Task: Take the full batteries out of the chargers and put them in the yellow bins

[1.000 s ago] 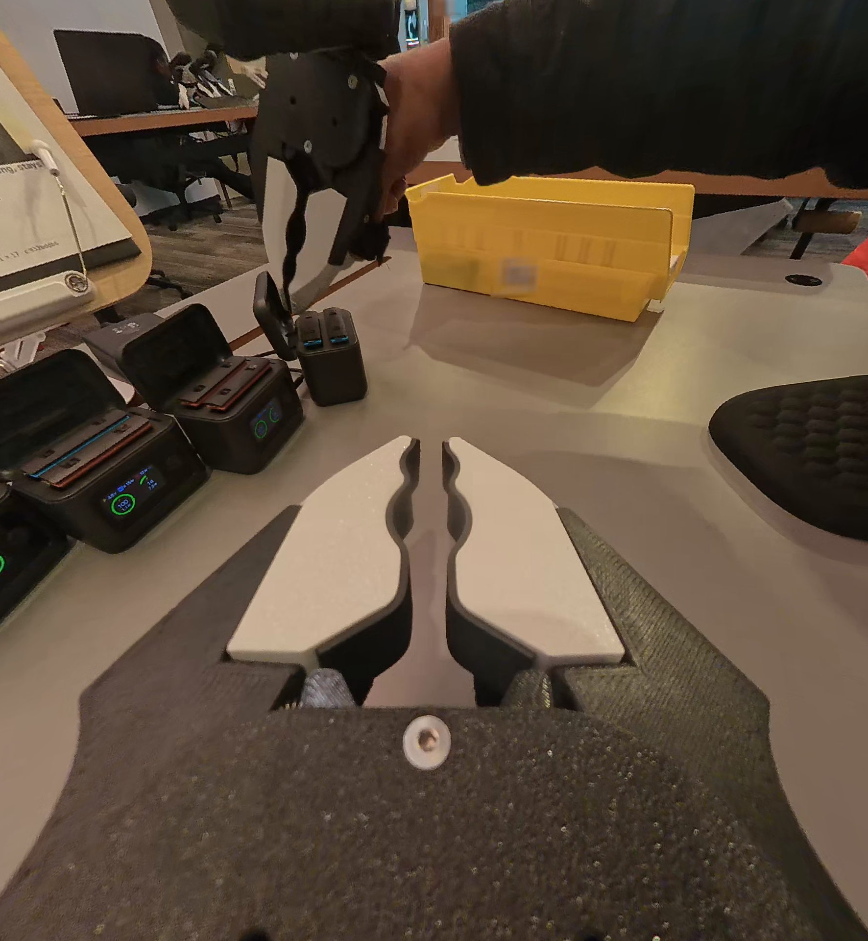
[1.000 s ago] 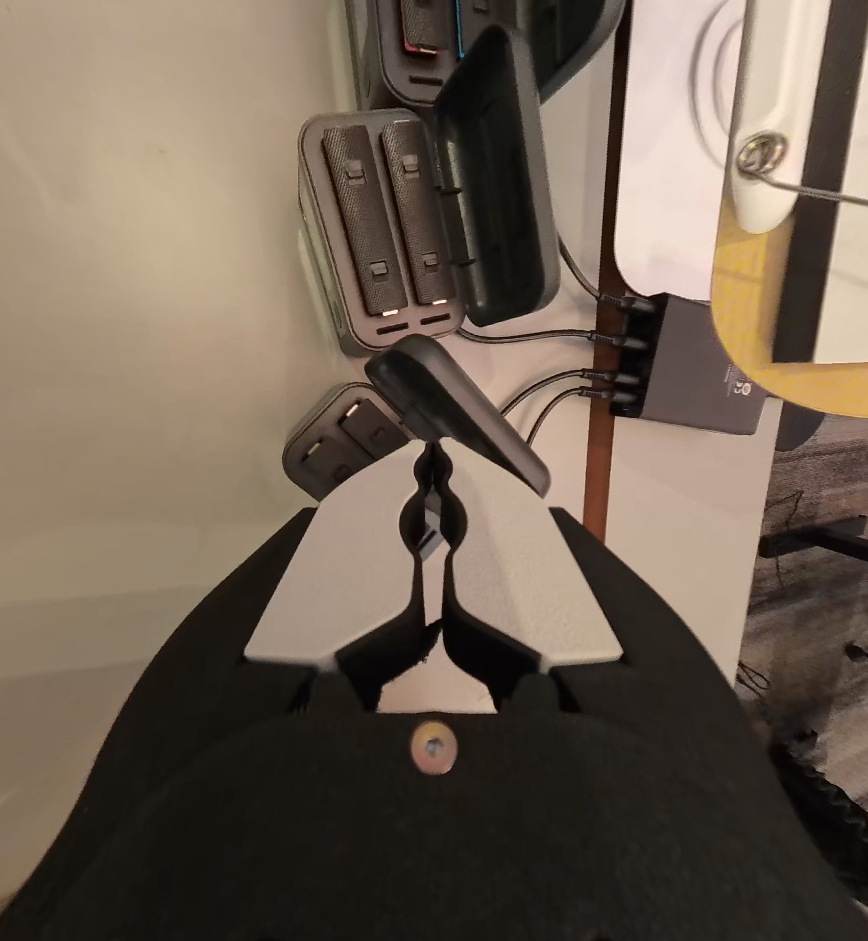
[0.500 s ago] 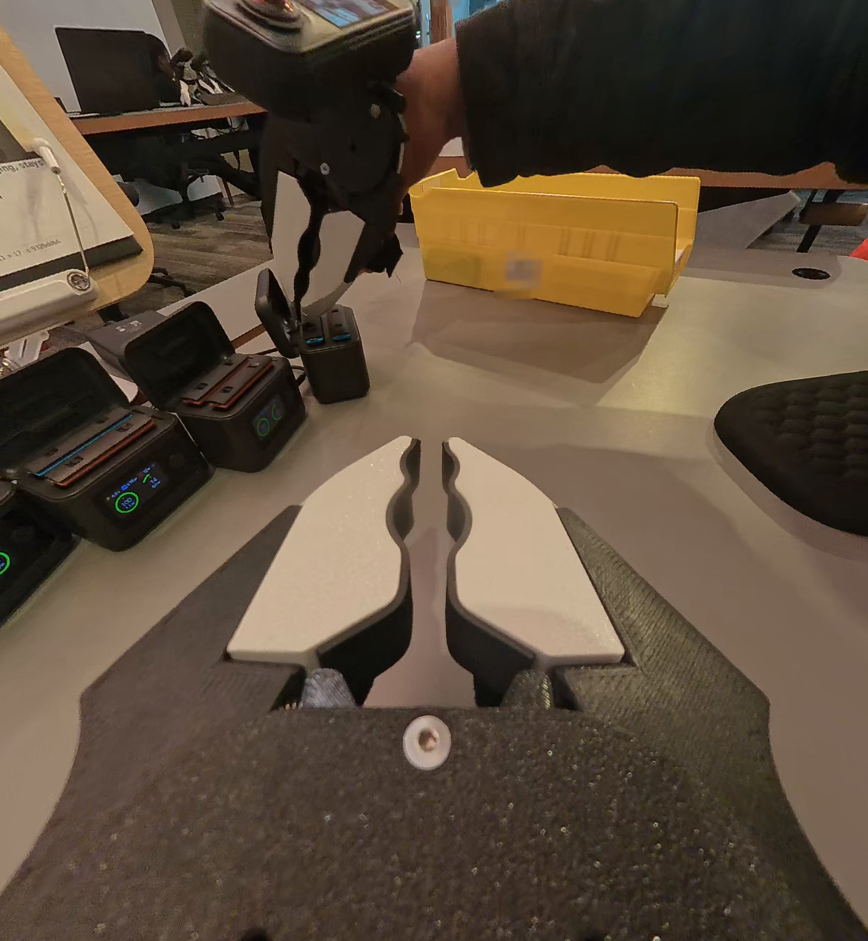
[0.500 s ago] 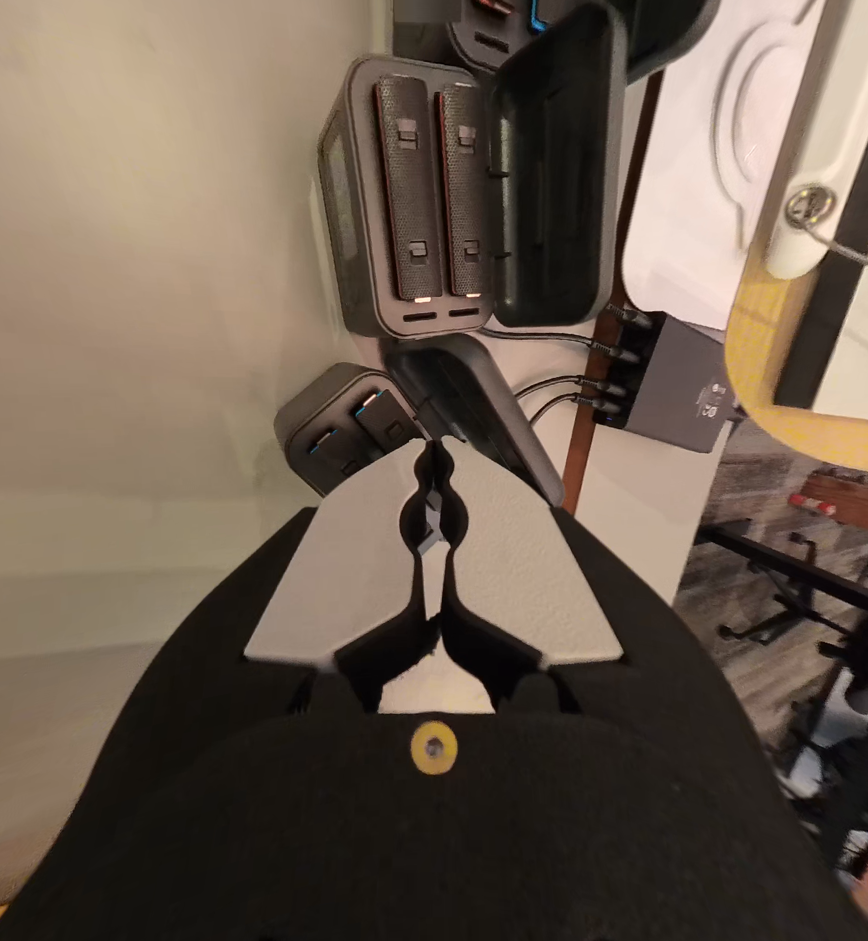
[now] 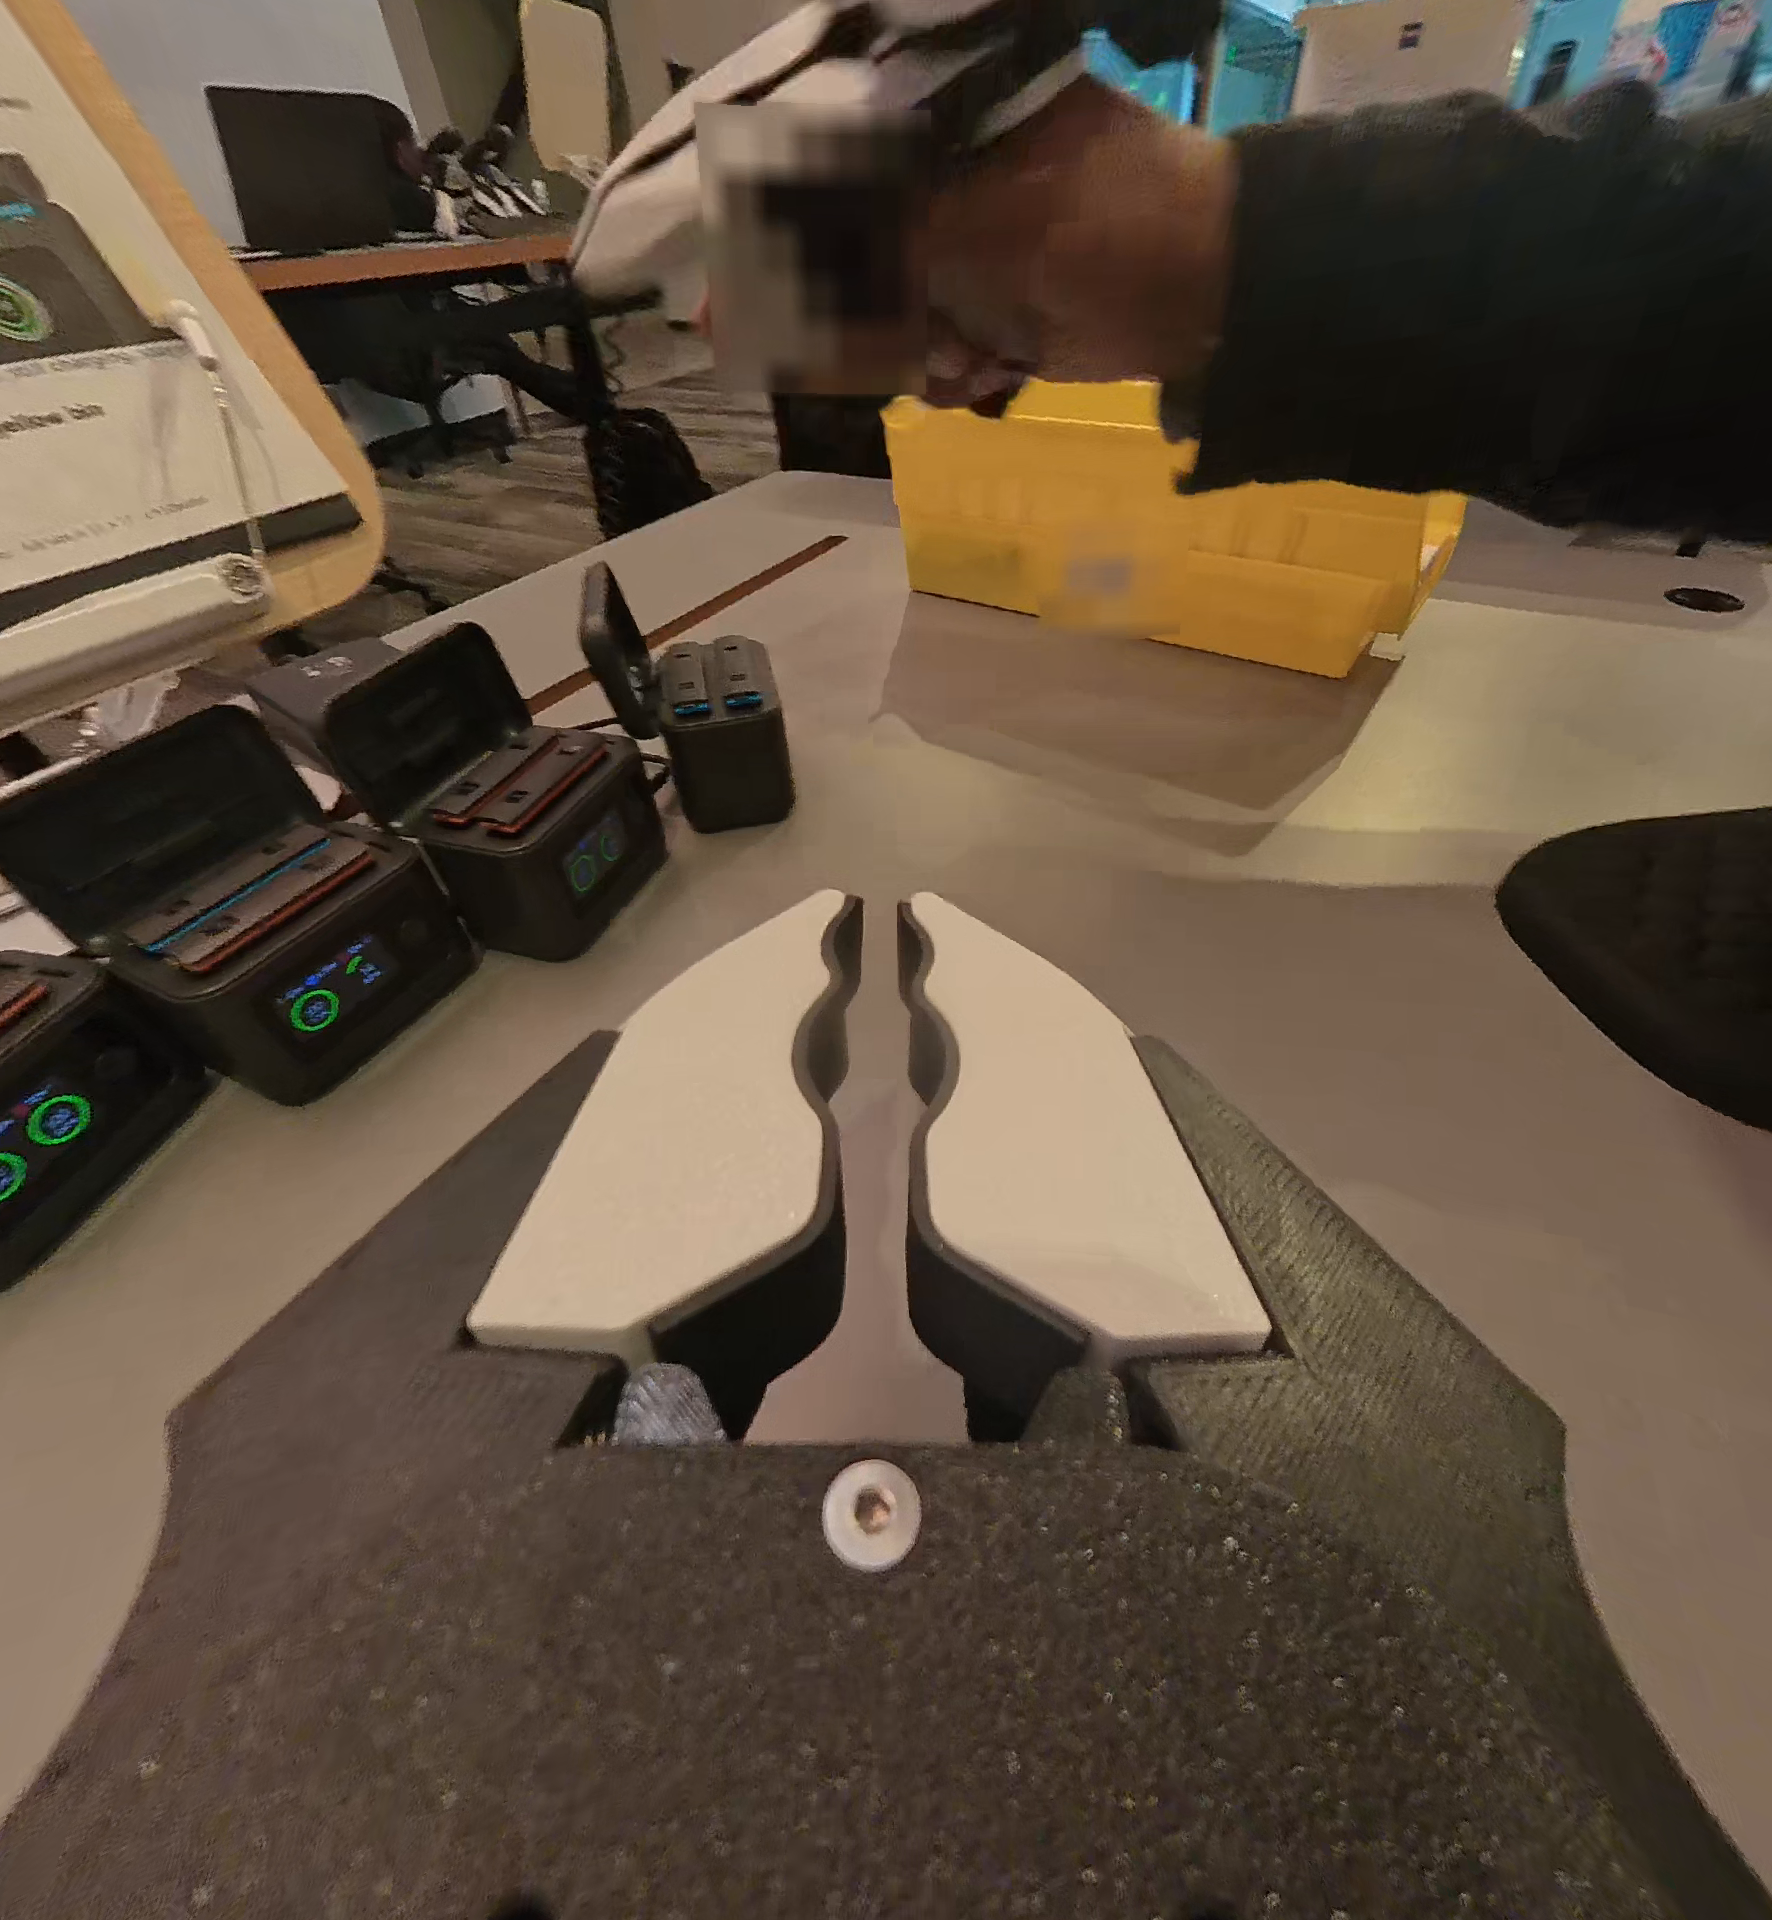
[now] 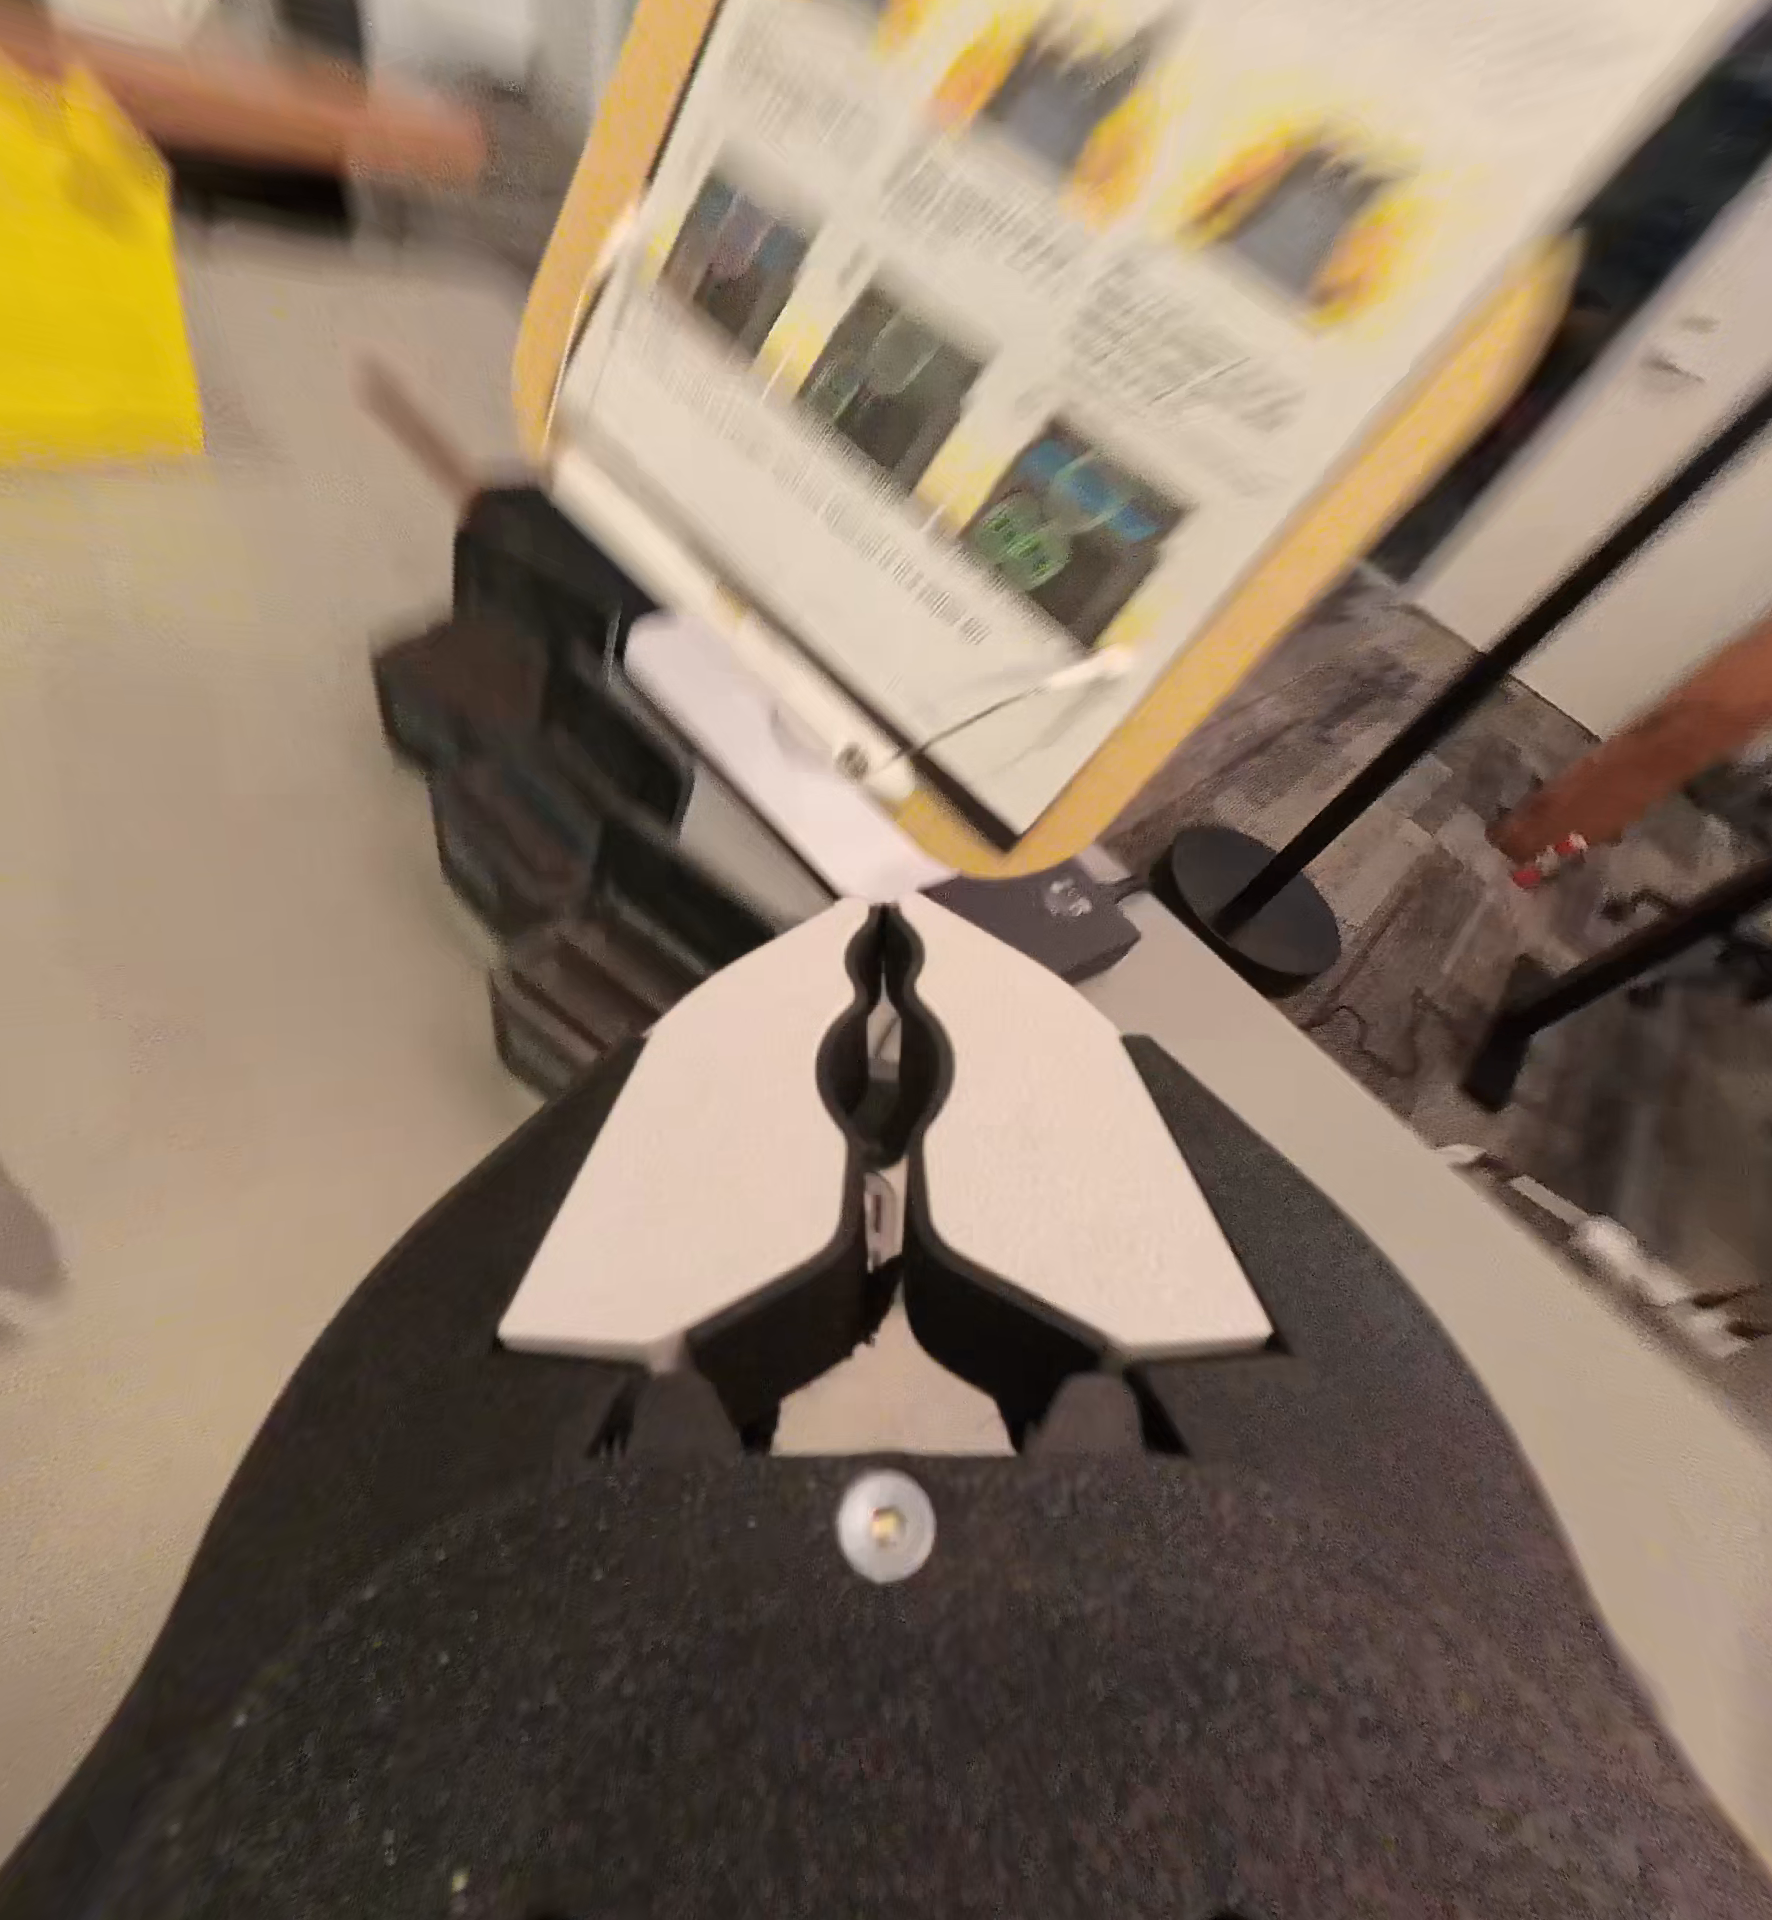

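Surface: grey table [image 5: 1225, 935] in an office; desks and chairs at 11 o'clock beyond it.
Sign: clipboard [image 5: 134, 395] on a stand at 10 o'clock in the left wrist view.
Chargers: three large chargers [image 5: 238, 935] in a row from 9 to 10 o'clock, lids open, batteries seated, rings green on the two nearest displays.
Small charger: small charger [image 5: 731, 727] at 11 o'clock, lid up, two batteries [image 5: 721, 675] in its slots.
Left gripper: left gripper [image 5: 880, 914] low over the table at centre; fingers almost together, narrow gap, nothing between them.
Bin: yellow bin [image 5: 1173, 561] at 1 o'clock, far side of the table.
Right gripper: right gripper [image 6: 882, 920] fingers pressed together at the tips; whether anything is held, cannot tell.
Change: a second ago the right gripper was at the small charger's lid; it is now raised and swinging, its view blurred. Judgement: lid opened, batteries now reachable.
Pad: black cushion [image 5: 1692, 966] at 3 o'clock, clear of the route.
Obstruction: right hand [image 5: 1069, 239] and sleeve [image 5: 1536, 312] hang before the bin; upright lid crowds the slots.
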`<act>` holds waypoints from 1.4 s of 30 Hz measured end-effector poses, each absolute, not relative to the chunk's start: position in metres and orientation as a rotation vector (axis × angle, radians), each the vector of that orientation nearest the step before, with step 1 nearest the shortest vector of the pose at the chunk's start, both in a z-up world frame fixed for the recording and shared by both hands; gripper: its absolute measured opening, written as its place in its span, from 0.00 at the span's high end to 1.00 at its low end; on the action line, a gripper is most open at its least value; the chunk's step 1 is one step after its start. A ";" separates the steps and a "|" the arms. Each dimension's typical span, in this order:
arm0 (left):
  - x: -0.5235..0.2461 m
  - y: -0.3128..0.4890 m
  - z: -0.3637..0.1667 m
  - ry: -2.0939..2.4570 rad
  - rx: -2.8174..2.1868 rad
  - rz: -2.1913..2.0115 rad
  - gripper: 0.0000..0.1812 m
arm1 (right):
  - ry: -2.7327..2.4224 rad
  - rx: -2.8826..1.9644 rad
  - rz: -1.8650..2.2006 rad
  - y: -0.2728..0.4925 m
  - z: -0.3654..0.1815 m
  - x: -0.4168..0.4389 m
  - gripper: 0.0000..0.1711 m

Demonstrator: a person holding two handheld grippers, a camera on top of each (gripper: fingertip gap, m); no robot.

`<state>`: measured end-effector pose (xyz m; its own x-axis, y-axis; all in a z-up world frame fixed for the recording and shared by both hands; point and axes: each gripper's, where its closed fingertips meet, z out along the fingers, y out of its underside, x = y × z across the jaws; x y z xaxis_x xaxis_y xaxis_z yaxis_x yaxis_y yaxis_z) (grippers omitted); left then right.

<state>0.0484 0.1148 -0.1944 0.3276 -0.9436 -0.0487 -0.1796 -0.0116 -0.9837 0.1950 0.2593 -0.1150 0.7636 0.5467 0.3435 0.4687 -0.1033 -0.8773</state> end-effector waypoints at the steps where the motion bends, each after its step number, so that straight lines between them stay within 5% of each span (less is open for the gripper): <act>1: 0.046 0.119 -0.193 1.063 -1.469 -0.832 0.97 | -0.641 -1.710 0.138 0.251 -0.099 0.201 1.00; 5: 0.031 0.139 -0.184 0.934 -1.482 -0.750 0.99 | -0.267 -1.669 0.217 0.204 -0.092 0.218 1.00; 12: 0.005 0.166 -0.172 0.770 -1.482 -0.658 1.00 | -0.131 -1.779 0.182 0.139 -0.156 0.204 1.00; 42: -0.064 0.225 -0.180 0.600 -1.551 -0.391 1.00 | -0.347 -1.740 0.038 0.149 -0.202 0.192 1.00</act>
<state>-0.0635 0.2248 -0.1797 0.8002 -0.5892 -0.1119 -0.1361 0.0033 -0.9907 0.1919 0.1494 -0.2016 0.9534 0.2518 0.1659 0.2094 -0.1570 -0.9652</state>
